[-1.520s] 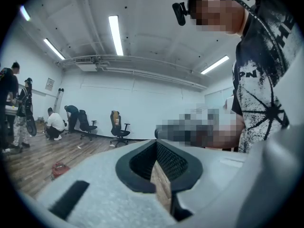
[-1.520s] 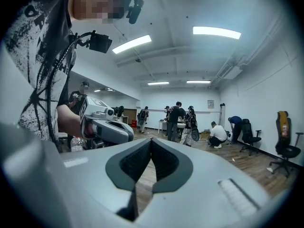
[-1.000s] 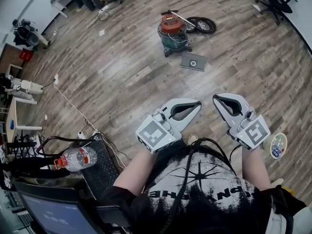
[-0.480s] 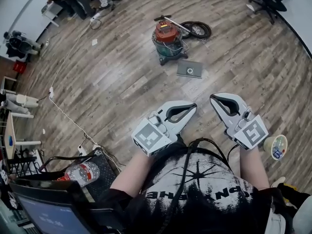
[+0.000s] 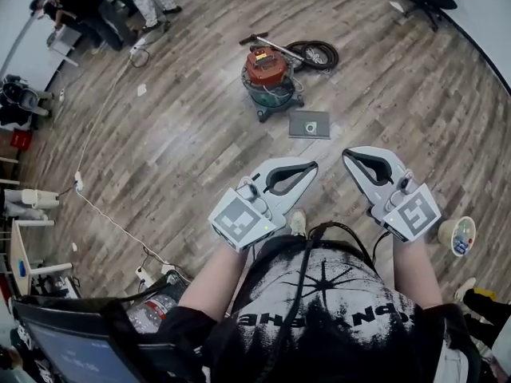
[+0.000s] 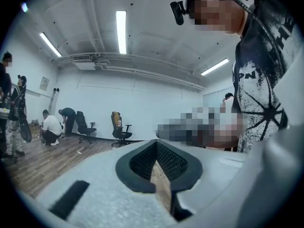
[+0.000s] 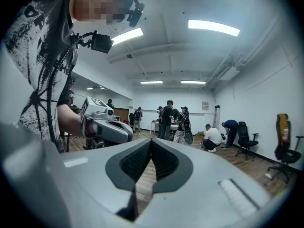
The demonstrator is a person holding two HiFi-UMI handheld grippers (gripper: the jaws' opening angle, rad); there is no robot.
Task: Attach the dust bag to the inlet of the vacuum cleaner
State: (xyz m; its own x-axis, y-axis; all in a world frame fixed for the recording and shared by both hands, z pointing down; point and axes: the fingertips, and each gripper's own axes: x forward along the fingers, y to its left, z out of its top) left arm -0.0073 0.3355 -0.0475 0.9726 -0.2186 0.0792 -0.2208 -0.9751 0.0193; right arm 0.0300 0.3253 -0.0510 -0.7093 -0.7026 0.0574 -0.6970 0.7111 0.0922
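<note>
We hold the left gripper point(image 5: 313, 167) over the wood floor point(image 5: 184, 150), jaws together on nothing. Ahead, out on the open middle of the floor, stands the vacuum cleaner point(image 5: 267, 74). Just right of it lies a flat grey piece, seemingly the dust bag point(image 5: 310, 124). The right gripper point(image 5: 346, 155) is likewise closed and empty.

wood floor point(image 5: 184, 134) bears vacuum cleaner point(image 5: 270, 74), dust bag point(image 5: 310, 124), hose point(image 5: 317, 54).
</note>
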